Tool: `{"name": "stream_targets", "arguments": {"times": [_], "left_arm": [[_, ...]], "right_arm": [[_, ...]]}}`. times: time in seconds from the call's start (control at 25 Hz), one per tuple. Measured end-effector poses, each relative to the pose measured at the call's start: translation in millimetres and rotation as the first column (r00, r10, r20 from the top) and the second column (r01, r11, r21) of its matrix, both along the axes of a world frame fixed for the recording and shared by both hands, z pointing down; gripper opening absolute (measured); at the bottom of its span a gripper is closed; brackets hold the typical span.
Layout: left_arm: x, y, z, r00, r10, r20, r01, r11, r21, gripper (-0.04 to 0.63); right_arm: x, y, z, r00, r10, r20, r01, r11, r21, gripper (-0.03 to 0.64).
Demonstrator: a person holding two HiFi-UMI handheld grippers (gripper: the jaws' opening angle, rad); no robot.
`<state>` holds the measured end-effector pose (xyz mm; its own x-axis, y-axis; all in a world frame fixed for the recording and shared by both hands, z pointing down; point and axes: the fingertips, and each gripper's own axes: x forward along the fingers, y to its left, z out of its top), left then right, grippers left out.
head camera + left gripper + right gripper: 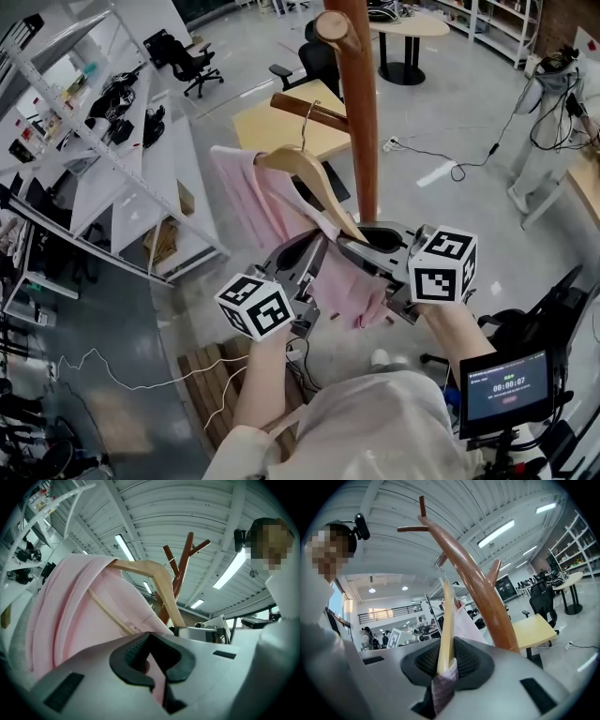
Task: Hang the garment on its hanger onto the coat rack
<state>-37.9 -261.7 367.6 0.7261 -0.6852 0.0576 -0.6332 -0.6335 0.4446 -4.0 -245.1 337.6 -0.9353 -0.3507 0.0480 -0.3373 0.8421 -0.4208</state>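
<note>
Concrete floor (pixel 450 112), grey and smooth, with cables (pixel 457 172) trailing across it. White shelving racks (pixel 103 150) run along your left. A yellow desk (pixel 258 131) stands just behind the coat rack (pixel 362 122). Black office chairs (pixel 192 61) and a round table (pixel 412 26) sit farther back. Overhead there is a ribbed white ceiling with strip lights (pixel 229 571). A small timer screen (pixel 509 386) is at your lower right.

Coat rack: a brown wooden pole, upright, with pegs branching near the top. You stand close against it.

Wooden hanger (pixel 314 178): up beside the pole on its left side, tilted, with the right end lower. The pink garment (pixel 267 202) is draped over it and hangs down between your two grippers. The hanger's metal hook (pixel 305 127) rises towards a dark peg (pixel 314 108). You cannot tell from these views whether it bears on the peg.

Your left gripper (pixel 152 670) is clenched on a fold of the pink garment, below the hanger's arm. A strip of fabric shows in the slit between the jaws.

Your right gripper (pixel 443 667) is clamped on the hanger's lower end, with cloth pinched in alongside the wood. The pole passes just to the right of those jaws.

The two grippers sit near each other, low on the garment.
</note>
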Motion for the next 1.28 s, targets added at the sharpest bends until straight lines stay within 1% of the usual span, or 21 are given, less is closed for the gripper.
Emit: {"name": "stream_targets", "arguments": {"times": [0.44,0.56,0.72,0.92,1.0,1.16,1.28], "left_arm": [[28.7,7.3,10.5,0.996,0.091,-0.013,-0.091,0.995,-0.032,0.006],[38.9,7.9,7.0,0.990,0.139,-0.025,-0.140,0.990,-0.025,0.006],[49.4,8.3,3.9,0.983,0.185,-0.004,-0.185,0.983,-0.012,0.006],[62.6,9.1,8.1,0.978,0.210,-0.020,-0.210,0.978,-0.017,0.006],[70.6,12.0,10.7,0.976,0.219,-0.013,-0.219,0.975,-0.021,0.006],[77.3,17.6,9.4,0.975,0.223,0.012,-0.223,0.975,-0.020,0.006],[79.0,26.4,2.4,0.974,0.228,0.005,-0.228,0.973,-0.024,0.006]], "right_arm": [[22.7,11.9,9.1,0.997,0.072,0.003,-0.072,0.997,-0.035,0.060],[24.1,11.8,9.7,0.996,0.088,0.006,-0.088,0.995,-0.042,0.060],[26.7,11.5,8.9,0.994,0.111,-0.006,-0.111,0.993,-0.033,0.060],[38.8,13.5,13.3,0.992,0.122,-0.030,-0.122,0.992,-0.009,0.061],[45.2,15.3,14.5,0.991,0.128,-0.039,-0.128,0.992,0.002,0.061],[51.3,20.1,7.7,0.990,0.137,-0.018,-0.137,0.990,0.022,0.061],[55.2,29.5,-1.5,0.990,0.144,-0.006,-0.143,0.989,0.040,0.061]]}}
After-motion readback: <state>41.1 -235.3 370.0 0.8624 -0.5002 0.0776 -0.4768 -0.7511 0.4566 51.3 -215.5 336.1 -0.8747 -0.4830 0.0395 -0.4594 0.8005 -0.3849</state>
